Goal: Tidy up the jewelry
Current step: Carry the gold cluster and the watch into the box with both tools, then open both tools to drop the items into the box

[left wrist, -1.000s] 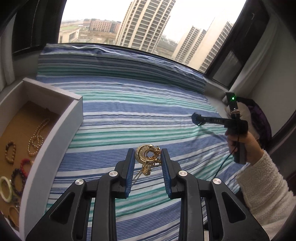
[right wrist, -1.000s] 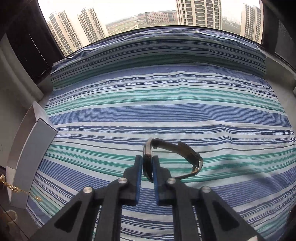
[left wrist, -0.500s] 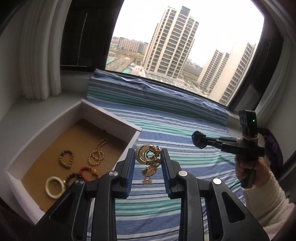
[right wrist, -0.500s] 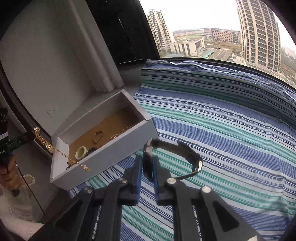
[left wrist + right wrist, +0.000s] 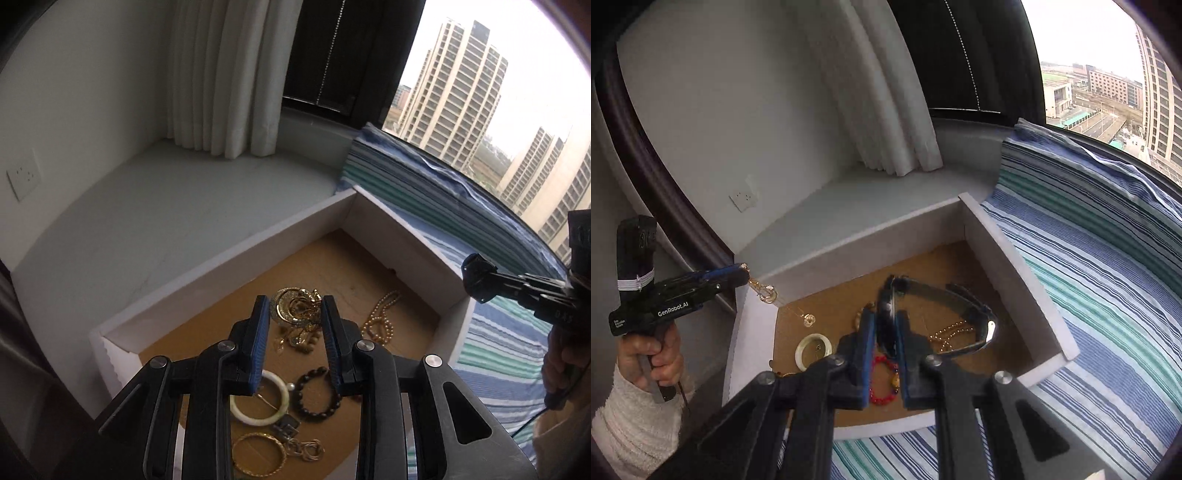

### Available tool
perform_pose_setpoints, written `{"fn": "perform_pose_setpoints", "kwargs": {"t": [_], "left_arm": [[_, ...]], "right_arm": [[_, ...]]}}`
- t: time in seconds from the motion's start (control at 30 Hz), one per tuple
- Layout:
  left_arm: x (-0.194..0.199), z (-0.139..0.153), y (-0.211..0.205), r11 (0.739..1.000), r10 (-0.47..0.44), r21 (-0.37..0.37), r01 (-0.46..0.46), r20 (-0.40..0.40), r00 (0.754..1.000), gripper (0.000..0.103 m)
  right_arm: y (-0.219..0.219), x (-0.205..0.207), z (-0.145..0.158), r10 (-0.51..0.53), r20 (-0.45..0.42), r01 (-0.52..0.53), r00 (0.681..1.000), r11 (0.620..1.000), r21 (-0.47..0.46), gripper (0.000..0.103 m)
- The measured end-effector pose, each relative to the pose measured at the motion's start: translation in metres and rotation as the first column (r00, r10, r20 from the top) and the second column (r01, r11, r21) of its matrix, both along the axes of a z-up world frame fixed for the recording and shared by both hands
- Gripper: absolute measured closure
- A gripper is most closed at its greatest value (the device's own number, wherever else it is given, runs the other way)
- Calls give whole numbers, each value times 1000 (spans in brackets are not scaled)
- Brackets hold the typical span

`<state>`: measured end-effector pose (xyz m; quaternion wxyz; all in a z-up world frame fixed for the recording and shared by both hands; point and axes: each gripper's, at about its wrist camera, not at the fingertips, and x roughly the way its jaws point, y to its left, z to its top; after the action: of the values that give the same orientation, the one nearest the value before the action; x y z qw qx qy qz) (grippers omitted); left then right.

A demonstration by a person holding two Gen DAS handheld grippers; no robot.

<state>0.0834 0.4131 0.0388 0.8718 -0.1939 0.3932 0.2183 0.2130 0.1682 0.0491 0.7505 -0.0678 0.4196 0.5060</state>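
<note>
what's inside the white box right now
On the white box's brown floor lie a pale jade bangle, a dark beaded bracelet, a gold bangle, a pearl strand and a red bead bracelet. The fingers hide the rest.

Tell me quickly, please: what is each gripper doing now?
Left gripper: closed on the gold necklace.
Right gripper: closed on the black watch.

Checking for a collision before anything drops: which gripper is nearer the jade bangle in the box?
Left. The left gripper, holding gold jewelry, hangs almost over the jade bangle. The right gripper, holding a watch, is further toward the box's striped-cloth side.
</note>
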Motion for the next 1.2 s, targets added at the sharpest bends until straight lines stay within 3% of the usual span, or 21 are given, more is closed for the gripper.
{"fn": "perform_pose_setpoints", "kwargs": {"t": [0.2, 0.37, 0.4, 0.43, 0.5, 0.63, 0.67, 0.73, 0.8, 1.0, 1.07, 1.2], "left_arm": [[16, -58, 35, 996, 77, -26, -79, -90, 993, 75], [22, -86, 39, 993, 97, -52, -105, -139, 986, 74], [22, -88, 38, 993, 104, -48, -112, -143, 984, 72], [22, -88, 37, 993, 107, -42, -115, -147, 983, 67], [19, -83, 33, 994, 105, -18, -109, -140, 985, 58], [4, -57, 23, 989, 120, 95, -112, -89, 989, 32], [-2, -48, 18, 985, 128, 127, -118, -71, 989, 28], [-17, -30, 5, 970, 154, 196, -144, -36, 987, 9], [-34, -15, -10, 947, 191, 261, -186, 5, 982, 1], [-68, 2, -54, 868, 322, 389, -307, 30, 946, 0], [-78, 1, -67, 871, 332, 374, -320, 35, 943, 0], [-95, -5, -88, 900, 331, 297, -318, 6, 944, 0]], "right_arm": [[77, 13, -56, 11, 32, -6, 999, 989, -146, 92], [105, 17, -87, -15, 23, 20, 1000, 974, -224, 90], [107, 16, -88, -23, 34, 30, 999, 974, -226, 79], [108, 17, -86, -37, 51, 48, 998, 973, -224, 57], [108, 19, -79, -69, 78, 83, 995, 976, -201, 47], [91, 12, -48, -89, 118, 107, 989, 982, -153, 44], [85, 9, -39, -88, 131, 106, 987, 985, -137, 42], [73, -2, -21, -84, 174, 105, 981, 988, -111, 32], [60, -14, -6, -83, 210, 104, 974, 991, -88, 26], [31, -45, 2, -82, 226, 102, 971, 992, -77, 25], [26, -54, -2, -81, 209, 100, 975, 991, -85, 25], [19, -75, -9, -61, 189, 82, 980, 991, -105, 25]]}}
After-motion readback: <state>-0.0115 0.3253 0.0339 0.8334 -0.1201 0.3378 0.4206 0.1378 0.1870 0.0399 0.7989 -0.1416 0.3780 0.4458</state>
